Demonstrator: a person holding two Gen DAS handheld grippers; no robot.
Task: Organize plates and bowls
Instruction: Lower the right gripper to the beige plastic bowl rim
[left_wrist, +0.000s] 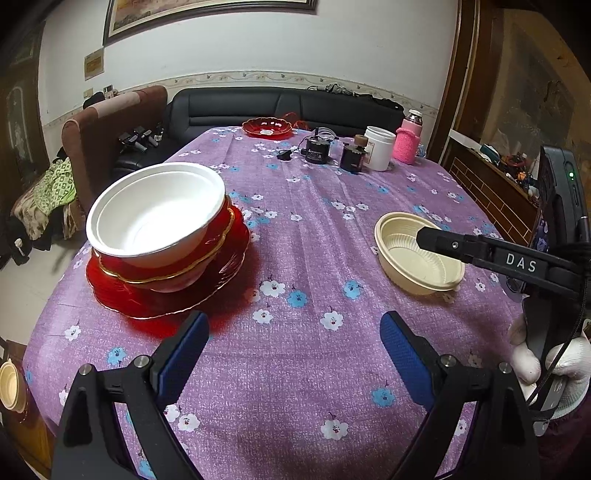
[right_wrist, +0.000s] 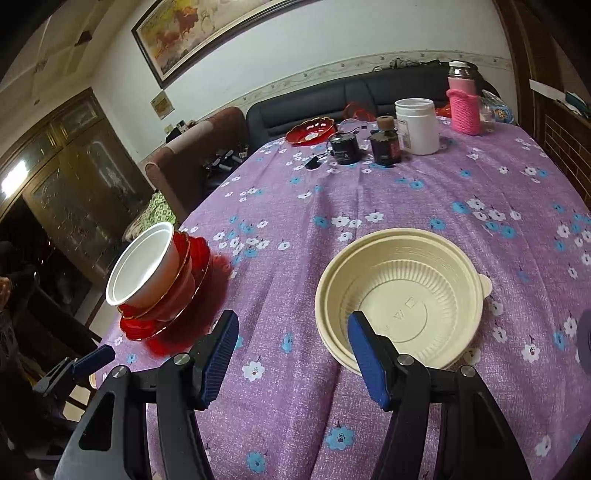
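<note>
A white bowl (left_wrist: 155, 214) sits in a red gold-rimmed bowl (left_wrist: 166, 271) on a red plate (left_wrist: 207, 291) at the table's left; the stack also shows in the right wrist view (right_wrist: 144, 266). A cream plastic bowl (left_wrist: 413, 251) stands at the right, large in the right wrist view (right_wrist: 402, 295). A red dish (left_wrist: 267, 127) lies at the far end. My left gripper (left_wrist: 293, 336) is open and empty above the cloth, between the stack and the cream bowl. My right gripper (right_wrist: 291, 336) is open and empty, its right finger (right_wrist: 364, 347) over the cream bowl's near rim.
At the far end stand a white jar (left_wrist: 378, 147), a pink-sleeved bottle (left_wrist: 408, 142), a dark jar (left_wrist: 352, 157) and a small black device (left_wrist: 317, 147). A black sofa (left_wrist: 280, 107) and brown chair (left_wrist: 110, 133) lie beyond the purple flowered tablecloth (left_wrist: 314, 229).
</note>
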